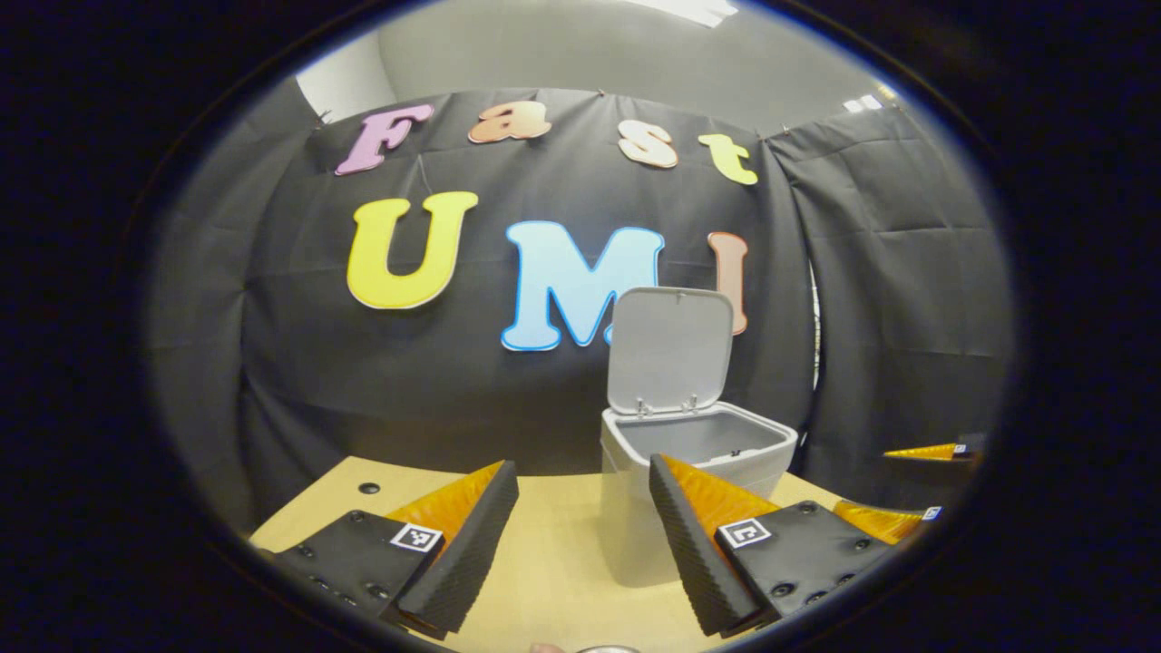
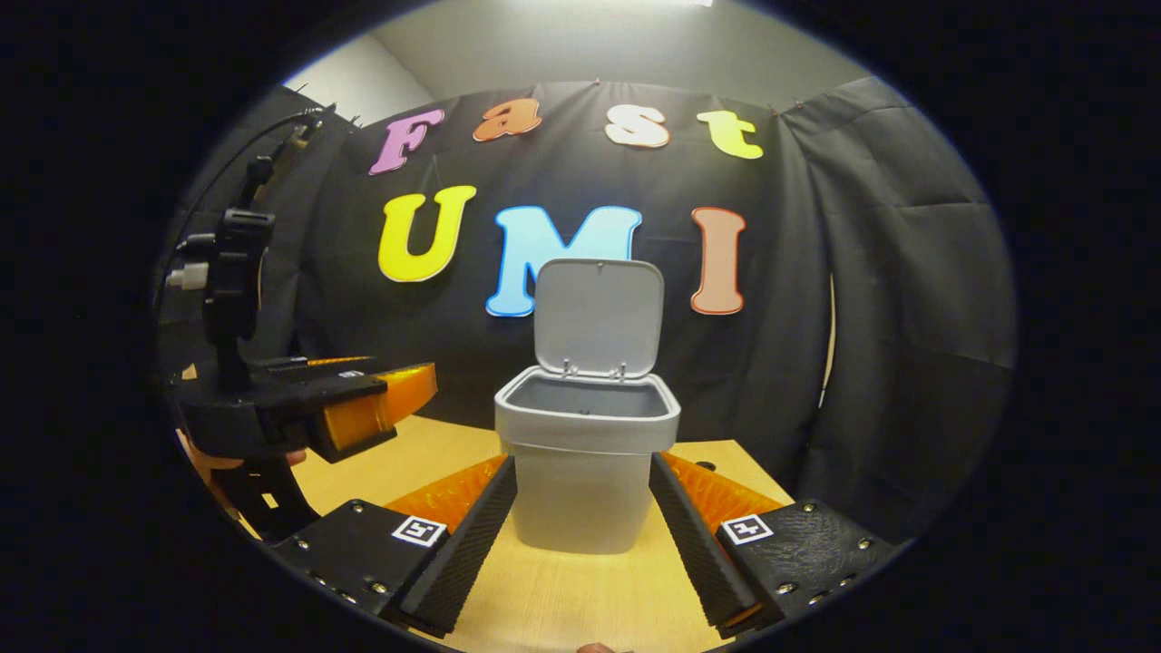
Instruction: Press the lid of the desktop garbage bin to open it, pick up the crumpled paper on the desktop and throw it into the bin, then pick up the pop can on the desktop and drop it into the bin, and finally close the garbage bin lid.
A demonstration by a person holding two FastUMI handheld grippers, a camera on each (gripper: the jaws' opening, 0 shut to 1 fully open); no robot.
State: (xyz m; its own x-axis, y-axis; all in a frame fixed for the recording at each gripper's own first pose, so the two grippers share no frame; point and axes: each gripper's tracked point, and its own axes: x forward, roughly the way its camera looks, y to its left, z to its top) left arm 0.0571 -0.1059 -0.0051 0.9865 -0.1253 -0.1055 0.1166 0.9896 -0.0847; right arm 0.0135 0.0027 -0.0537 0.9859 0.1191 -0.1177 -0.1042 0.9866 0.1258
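The left gripper (image 1: 583,508) gapes, holding nothing, before the grey plastic bin (image 1: 691,472), whose lid (image 1: 669,349) stands raised.

In the right gripper view the right gripper (image 2: 582,512) is spread wide, the bin between its fingers; the lid looks light and stiff, best pushed at its top edge.

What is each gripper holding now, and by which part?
Nothing. The left gripper and the right gripper are both open, with nothing between their fingers. The bin stands on the table with its lid up.

Bin (image 2: 580,490) mouth unobstructed from above, lid (image 2: 599,317) upright behind it (blocking the rear), left tool (image 2: 381,404) hovering beside
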